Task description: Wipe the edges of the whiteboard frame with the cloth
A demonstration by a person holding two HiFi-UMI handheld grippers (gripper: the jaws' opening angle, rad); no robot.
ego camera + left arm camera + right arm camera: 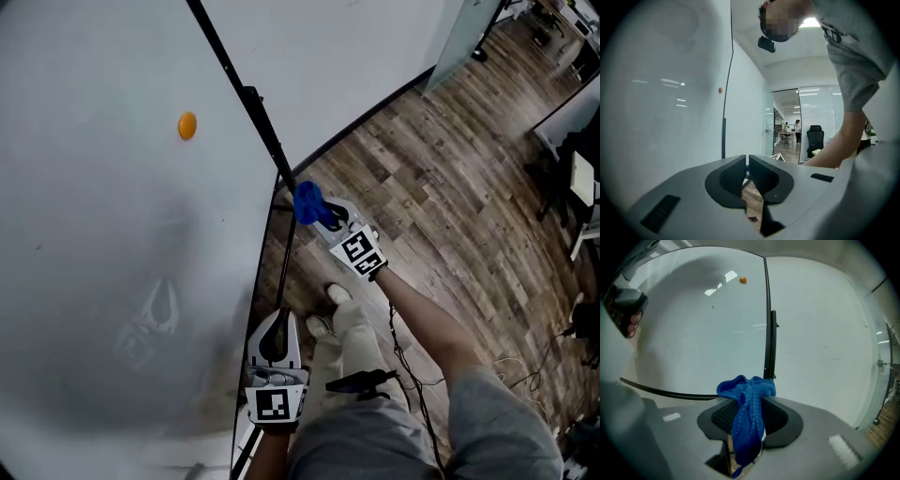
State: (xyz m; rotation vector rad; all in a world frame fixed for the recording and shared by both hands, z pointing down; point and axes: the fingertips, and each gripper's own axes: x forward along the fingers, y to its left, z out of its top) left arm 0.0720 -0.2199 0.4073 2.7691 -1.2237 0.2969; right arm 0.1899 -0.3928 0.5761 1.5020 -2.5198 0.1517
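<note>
The whiteboard [112, 234] stood upright on a wood-plank floor [450, 187], its white surface bare apart from one small orange magnet [187, 125] high on the panel. A thin black frame [246, 94] ran along the board's edge, and the right gripper view showed its upright strip [766, 310] meeting the bottom strip near a lower corner. The right gripper [317, 211] was held out at arm's length at that edge. Its jaws were clamped on a blue knitted cloth [747, 413], which was bunched above the fingertips and trailed down between them. From the head view, the bunched end of the cloth [307, 202] lay against the frame just beside the corner; actual contact could not be confirmed from any view. The left gripper [276, 323] was held lower and closer to the person's body, near the bottom of the board and well apart from the cloth. Its own view showed the left gripper [746, 169] with jaws drawn almost together, only a thin slit between the ribbed pads [733, 176], and nothing held there. The person's shoes [337, 293] stood on the floor between the two grippers.
</note>
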